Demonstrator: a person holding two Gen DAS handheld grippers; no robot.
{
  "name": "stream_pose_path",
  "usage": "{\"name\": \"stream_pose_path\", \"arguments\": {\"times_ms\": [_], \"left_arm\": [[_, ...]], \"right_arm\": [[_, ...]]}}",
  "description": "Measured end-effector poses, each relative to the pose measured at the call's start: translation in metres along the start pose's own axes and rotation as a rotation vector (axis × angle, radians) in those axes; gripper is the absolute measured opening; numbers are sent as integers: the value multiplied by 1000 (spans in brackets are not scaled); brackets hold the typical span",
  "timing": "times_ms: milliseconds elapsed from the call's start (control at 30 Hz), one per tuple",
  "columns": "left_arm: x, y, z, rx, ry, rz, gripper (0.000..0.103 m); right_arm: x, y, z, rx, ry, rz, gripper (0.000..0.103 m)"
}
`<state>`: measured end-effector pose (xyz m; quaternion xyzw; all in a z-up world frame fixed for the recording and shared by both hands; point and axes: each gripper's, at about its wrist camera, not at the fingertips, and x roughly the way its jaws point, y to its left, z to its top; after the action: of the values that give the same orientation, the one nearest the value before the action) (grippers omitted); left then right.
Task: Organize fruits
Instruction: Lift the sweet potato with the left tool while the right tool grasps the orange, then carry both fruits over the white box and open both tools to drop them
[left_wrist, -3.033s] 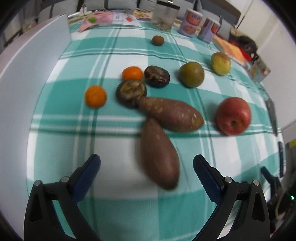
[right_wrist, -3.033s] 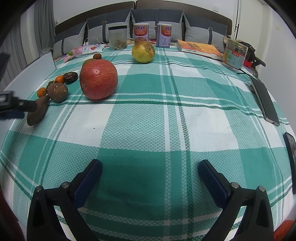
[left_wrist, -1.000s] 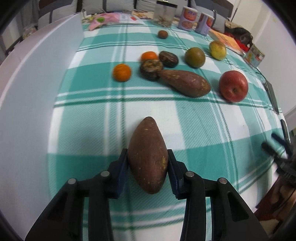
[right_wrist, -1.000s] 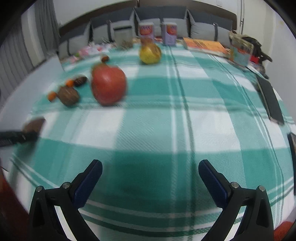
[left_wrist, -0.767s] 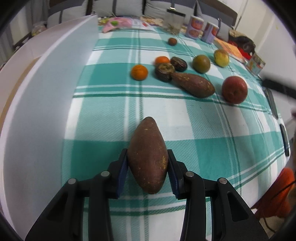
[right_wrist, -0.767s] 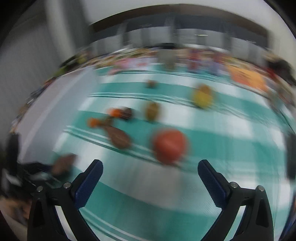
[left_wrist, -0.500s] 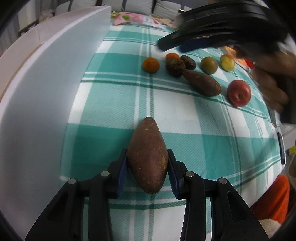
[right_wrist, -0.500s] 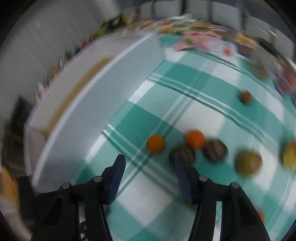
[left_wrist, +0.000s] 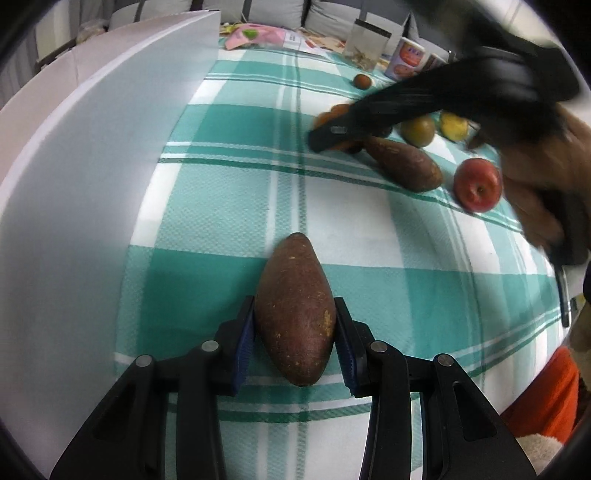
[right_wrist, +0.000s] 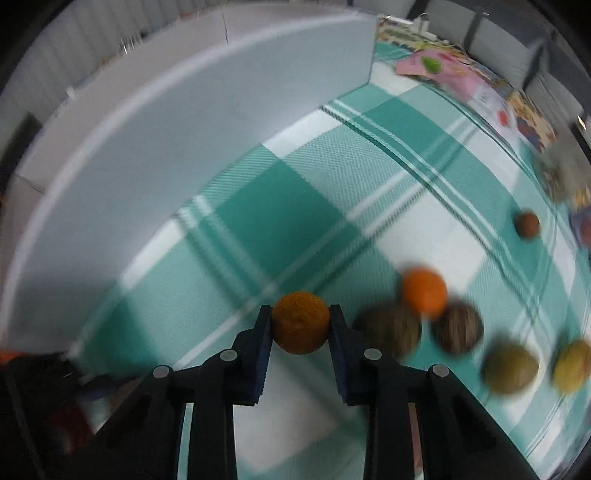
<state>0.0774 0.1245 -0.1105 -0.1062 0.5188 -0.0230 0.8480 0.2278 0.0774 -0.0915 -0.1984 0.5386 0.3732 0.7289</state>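
My left gripper (left_wrist: 295, 332) is shut on a brown sweet potato (left_wrist: 295, 310) and holds it above the green-checked cloth (left_wrist: 369, 258), near the white box wall (left_wrist: 92, 166). My right gripper (right_wrist: 300, 325) is shut on a small orange (right_wrist: 300, 322); it also shows in the left wrist view (left_wrist: 321, 142) over the fruit group. A second sweet potato (left_wrist: 402, 164), a red apple (left_wrist: 477, 184), a green fruit (left_wrist: 418, 129) and a yellow fruit (left_wrist: 455, 126) lie on the cloth. Another orange (right_wrist: 424, 291) and two dark fruits (right_wrist: 388, 330) (right_wrist: 457, 328) lie beside my right gripper.
A tall white box (right_wrist: 166, 129) runs along the left of the cloth. A small brown fruit (left_wrist: 361, 81), a clear container (left_wrist: 367, 46), two cans (left_wrist: 406, 59) and pink papers (left_wrist: 258, 35) stand at the far end. A dark phone (left_wrist: 563, 295) lies at the right edge.
My right gripper swung across to the fruit group, came down and closed on the small orange. My left gripper kept hold of the sweet potato and drew back a little from the group.
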Motion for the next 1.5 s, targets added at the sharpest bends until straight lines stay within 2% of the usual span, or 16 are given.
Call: {"name": "stream_pose_path", "arguments": {"times_ms": [167, 200, 300, 433, 567, 667, 800, 867, 933, 1000, 1067, 1133, 1200, 1300, 1500], "left_arm": [[0, -15, -4, 35, 1, -4, 41], [0, -19, -4, 43, 1, 0, 41], [0, -25, -5, 62, 2, 13, 41], [-4, -31, -7, 84, -5, 42, 41], [-7, -31, -5, 97, -18, 60, 41], [-11, -29, -5, 78, -8, 32, 41], [-51, -18, 9, -18, -13, -122, 40], [-80, -8, 20, -50, -44, -174, 40], [-119, 14, 35, -77, -102, -196, 40], [-150, 40, 47, -92, -154, -159, 41], [-171, 77, 58, -115, -192, -64, 41], [-172, 115, 63, -155, -184, 35, 41], [-160, 155, 64, -219, -147, 108, 41], [-136, 207, 57, -298, -72, 215, 41], [-117, 239, 37, -354, -15, 259, 41]], "right_arm": [[-49, -20, -85, 170, -55, 28, 30], [-54, -26, -108, 215, -61, 24, 30], [-56, -35, -144, 282, -65, -34, 30], [-54, -41, -176, 374, -80, -51, 30], [-49, -38, -185, 425, -82, -55, 30], [-48, -37, -186, 442, -71, -49, 30], [-67, -18, -160, 417, -110, 15, 30], [-85, -1, -129, 397, -163, 68, 30], [-101, 21, -92, 355, -214, 119, 30], [-115, 55, -47, 286, -256, 175, 30], [-114, 86, -11, 233, -267, 223, 30], [-103, 119, 25, 183, -254, 259, 30], [-79, 148, 56, 134, -218, 252, 30], [-39, 176, 81, 107, -140, 240, 30], [7, 207, 88, 84, -71, 214, 30]]}}
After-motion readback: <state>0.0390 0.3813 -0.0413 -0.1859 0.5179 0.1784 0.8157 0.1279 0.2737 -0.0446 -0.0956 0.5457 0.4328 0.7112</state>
